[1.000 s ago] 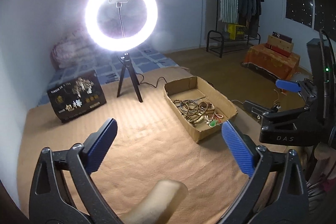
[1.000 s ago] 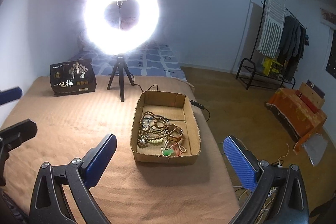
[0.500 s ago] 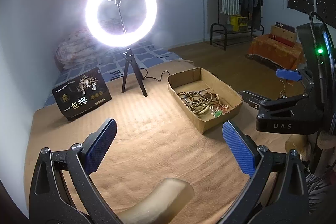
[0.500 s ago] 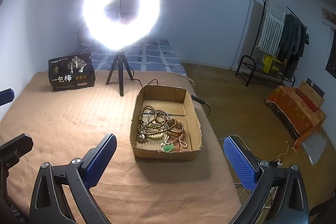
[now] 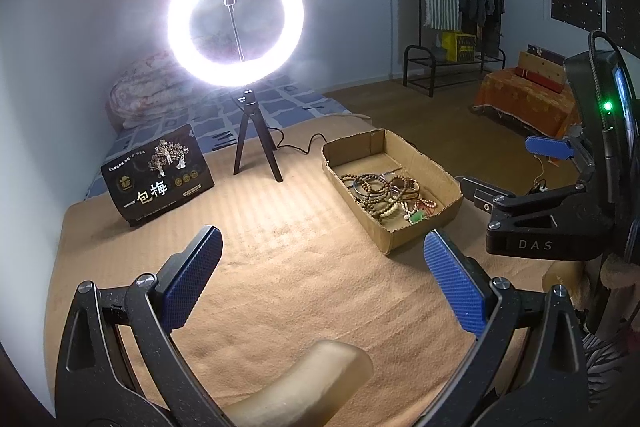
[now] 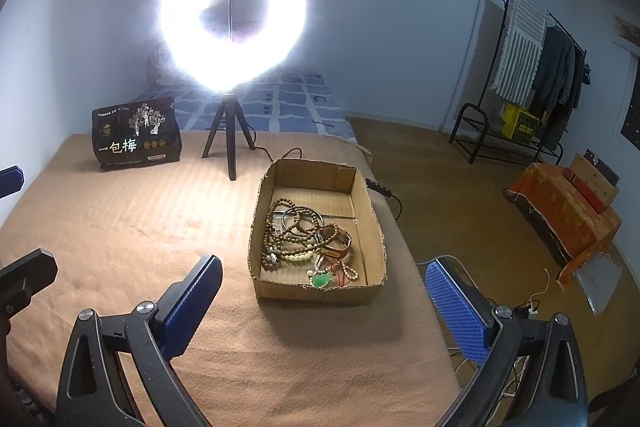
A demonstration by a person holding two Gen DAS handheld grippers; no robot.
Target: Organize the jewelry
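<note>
From my left wrist camera I see the left gripper (image 5: 322,277) with its blue-padded fingers spread wide and nothing between them, hanging above the tan blanket (image 5: 280,267) that covers the bed. The right gripper (image 6: 324,297) is likewise wide apart and empty; in the left view it sits off to my right, just beside the near corner of the cardboard box (image 5: 420,241). That shallow box (image 6: 320,293) lies on the blanket near the bed's right edge, and the jewelry (image 6: 308,241) is heaped inside it, toward the near end: brown bead bracelets, a metal bangle, pale beads and a green pendant (image 6: 322,280) by the front wall. The far end of the box is bare cardboard. Behind it, a lit ring light (image 6: 234,13) stands upright on a small tripod (image 6: 229,143), and a black packet with white characters (image 6: 136,135) is propped up to the left of the tripod, well apart from the box.
</note>
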